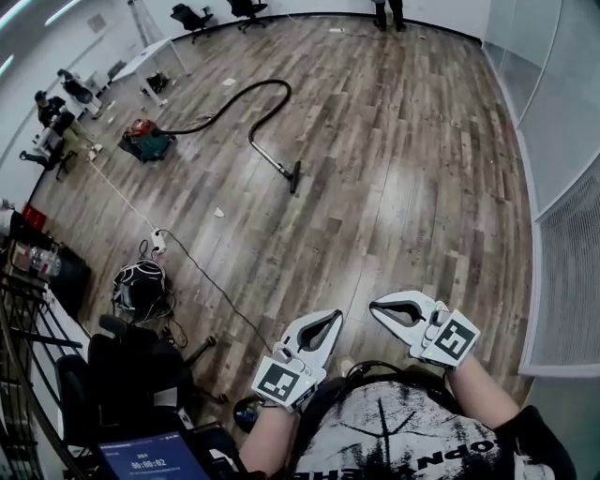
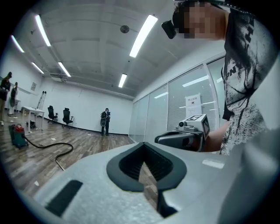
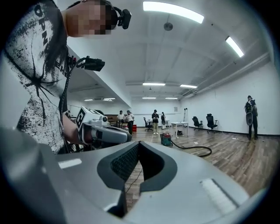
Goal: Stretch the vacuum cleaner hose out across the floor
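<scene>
The red and green vacuum cleaner (image 1: 145, 141) stands far off on the wood floor at the upper left. Its black hose (image 1: 246, 90) loops to the right, then runs down a wand to the floor nozzle (image 1: 294, 176). The cleaner (image 2: 17, 135) and hose (image 2: 49, 146) also show in the left gripper view, and the cleaner (image 3: 166, 139) and hose (image 3: 197, 150) in the right gripper view. My left gripper (image 1: 334, 319) and right gripper (image 1: 377, 306) are held close to my chest, both shut and empty, well short of the hose. Each gripper's own view shows its jaws closed: left (image 2: 142, 145), right (image 3: 137, 144).
A white cable (image 1: 122, 192) runs from the cleaner to a power strip (image 1: 157, 242). A black chair and a helmet-like object (image 1: 141, 286) crowd the lower left. Office chairs (image 1: 192, 17) and a table line the far wall, glass partitions (image 1: 562, 112) the right. People stand at the far end (image 2: 105, 121) and the left.
</scene>
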### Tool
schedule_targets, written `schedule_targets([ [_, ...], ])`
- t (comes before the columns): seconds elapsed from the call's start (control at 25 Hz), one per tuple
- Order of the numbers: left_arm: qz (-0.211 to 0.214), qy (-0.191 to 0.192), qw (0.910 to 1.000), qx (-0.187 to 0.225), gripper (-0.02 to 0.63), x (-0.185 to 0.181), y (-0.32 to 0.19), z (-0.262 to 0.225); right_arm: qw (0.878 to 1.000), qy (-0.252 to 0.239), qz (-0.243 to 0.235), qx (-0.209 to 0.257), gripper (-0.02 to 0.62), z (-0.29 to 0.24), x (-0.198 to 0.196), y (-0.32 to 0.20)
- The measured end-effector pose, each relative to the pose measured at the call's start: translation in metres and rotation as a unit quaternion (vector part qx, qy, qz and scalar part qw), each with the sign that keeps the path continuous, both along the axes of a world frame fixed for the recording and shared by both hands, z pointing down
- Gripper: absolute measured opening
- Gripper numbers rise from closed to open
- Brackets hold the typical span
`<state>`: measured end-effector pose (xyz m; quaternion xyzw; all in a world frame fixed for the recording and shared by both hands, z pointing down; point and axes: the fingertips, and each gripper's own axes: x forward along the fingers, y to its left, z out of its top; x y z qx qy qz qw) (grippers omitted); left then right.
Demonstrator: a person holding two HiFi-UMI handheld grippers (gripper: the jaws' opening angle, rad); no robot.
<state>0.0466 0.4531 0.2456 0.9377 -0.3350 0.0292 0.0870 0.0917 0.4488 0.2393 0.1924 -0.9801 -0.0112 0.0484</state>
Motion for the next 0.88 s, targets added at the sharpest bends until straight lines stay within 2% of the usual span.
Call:
schedule_targets([
  [0.2,-0.021,0.016,0.9996,0.008,0.0,-0.05,-0.007,0.002,0.999,0.019,-0.031,-0.003,0.006,0.008,-0.057,-0.01],
  [0.4,-0.049,0.014,0.9986,-0.008,0.0,-0.096,-0.012,0.015,0.998,0.028,-0.056,-0.003,0.006,0.014,-0.098,-0.018],
  [0.72,-0.083,0.02,0.9962,-0.017,0.0,-0.114,-0.029,0.021,0.995,0.05,-0.088,-0.018,0.006,0.025,-0.118,-0.037],
  [0.88,-0.108,0.025,0.9937,-0.016,0.0,-0.124,-0.056,0.024,0.994,0.028,-0.107,-0.016,0.006,0.025,-0.128,-0.066],
])
